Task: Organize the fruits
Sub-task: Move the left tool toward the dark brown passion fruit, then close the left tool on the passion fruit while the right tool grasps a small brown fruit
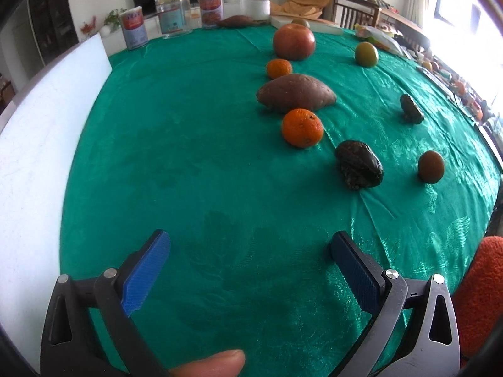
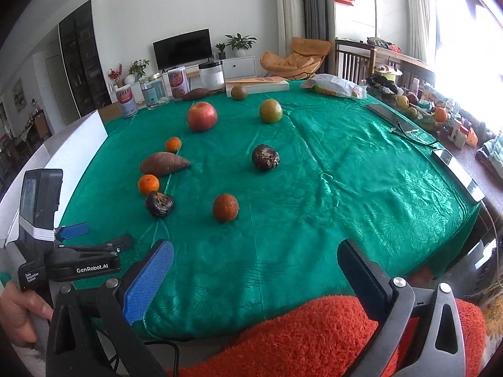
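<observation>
On the green tablecloth (image 2: pixel 314 169) a line runs away from me: a dark wrinkled fruit (image 1: pixel 359 165) (image 2: pixel 159 203), an orange (image 1: pixel 302 128) (image 2: pixel 148 184), a sweet potato (image 1: pixel 295 92) (image 2: pixel 164 162), a small orange (image 1: pixel 279 68) (image 2: pixel 173 144) and a red apple (image 1: pixel 294 41) (image 2: pixel 201 116). To the right lie a brownish orange (image 1: pixel 431 166) (image 2: pixel 225 207), a second dark fruit (image 1: pixel 411 109) (image 2: pixel 265 157) and a green-yellow fruit (image 1: pixel 366 54) (image 2: pixel 270 111). My left gripper (image 1: pixel 250 245) (image 2: pixel 94 235) is open near the cloth's front edge. My right gripper (image 2: pixel 256 251) is open, short of the table.
A white board (image 1: pixel 41 144) borders the cloth's left side. Tins and jars (image 2: pixel 154 89), another sweet potato (image 2: pixel 195 93), a brown fruit (image 2: pixel 239 92), a flat box (image 2: pixel 261 84) and a snack bag (image 2: pixel 334 86) line the far edge. An orange fuzzy cushion (image 2: pixel 314 336) lies below the right gripper.
</observation>
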A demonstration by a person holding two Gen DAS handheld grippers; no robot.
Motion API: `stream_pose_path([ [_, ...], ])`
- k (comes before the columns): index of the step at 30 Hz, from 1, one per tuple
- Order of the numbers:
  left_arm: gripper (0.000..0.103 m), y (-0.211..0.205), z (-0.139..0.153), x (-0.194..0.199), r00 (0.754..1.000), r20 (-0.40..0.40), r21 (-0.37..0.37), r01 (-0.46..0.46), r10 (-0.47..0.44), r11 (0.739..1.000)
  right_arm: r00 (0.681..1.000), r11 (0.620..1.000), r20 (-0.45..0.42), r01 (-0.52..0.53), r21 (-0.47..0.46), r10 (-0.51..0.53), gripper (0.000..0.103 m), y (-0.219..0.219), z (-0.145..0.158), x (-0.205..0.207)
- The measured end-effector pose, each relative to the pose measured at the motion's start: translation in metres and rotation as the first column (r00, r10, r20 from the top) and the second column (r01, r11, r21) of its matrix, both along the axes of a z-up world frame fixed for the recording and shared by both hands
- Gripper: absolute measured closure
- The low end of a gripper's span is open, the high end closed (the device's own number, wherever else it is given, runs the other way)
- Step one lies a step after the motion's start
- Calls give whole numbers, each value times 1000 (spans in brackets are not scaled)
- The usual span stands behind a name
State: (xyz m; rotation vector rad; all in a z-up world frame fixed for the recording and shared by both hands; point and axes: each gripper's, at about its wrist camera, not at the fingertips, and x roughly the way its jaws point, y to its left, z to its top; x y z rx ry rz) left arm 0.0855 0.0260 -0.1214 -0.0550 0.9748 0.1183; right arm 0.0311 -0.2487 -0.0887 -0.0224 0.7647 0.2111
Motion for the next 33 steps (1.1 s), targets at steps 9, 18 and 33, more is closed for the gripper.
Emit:
stream_pose_path([
  [9,0,1,-2,9,1000,17,-10,15,-15,1000,1000,1000,-17,6,21,-6,0,-2,-3,3],
  [18,3,16,22,33,997,17,-262,75,-73,962,1000,1000,-12,0,25,1,0,-3,-3,1],
  [33,49,-54,15,63,976,-14,-143,214,-218,966,1000,999,-13,4,50,-3,0,-8,-2,0],
])
